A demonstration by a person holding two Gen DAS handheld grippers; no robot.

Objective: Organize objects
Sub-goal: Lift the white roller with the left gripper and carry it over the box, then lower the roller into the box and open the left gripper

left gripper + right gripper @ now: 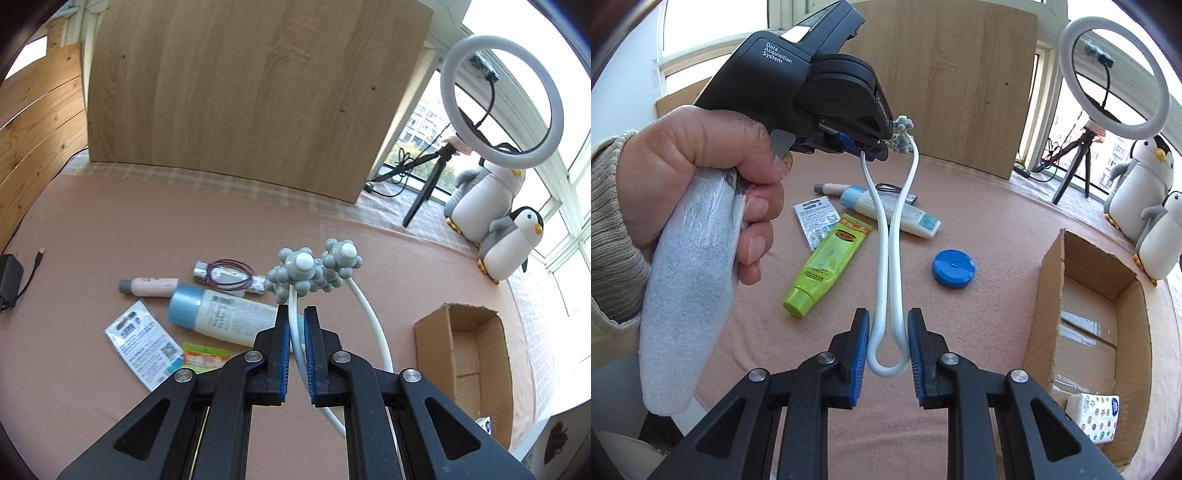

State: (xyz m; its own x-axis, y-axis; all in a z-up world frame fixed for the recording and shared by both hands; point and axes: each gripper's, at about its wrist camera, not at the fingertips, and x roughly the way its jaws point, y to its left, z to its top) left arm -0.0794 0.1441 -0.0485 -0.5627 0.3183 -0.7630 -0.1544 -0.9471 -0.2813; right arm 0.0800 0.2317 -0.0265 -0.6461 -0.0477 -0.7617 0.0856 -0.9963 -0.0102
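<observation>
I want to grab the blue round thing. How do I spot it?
Find the cardboard box on the pink cloth. Just left of it lies a flat blue disc, alone. Its neighbours, like the green tube, are long.

Glossy white plastic massager point(886, 258), matt pink cloth table cover point(110, 221), rough cardboard box point(1089, 295).

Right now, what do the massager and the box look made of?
Massager: likely smooth plastic; glossy white arms, matte grey knobbed heads.
Box: corrugated cardboard; brown, raw-edged flaps, taped seam inside.
</observation>
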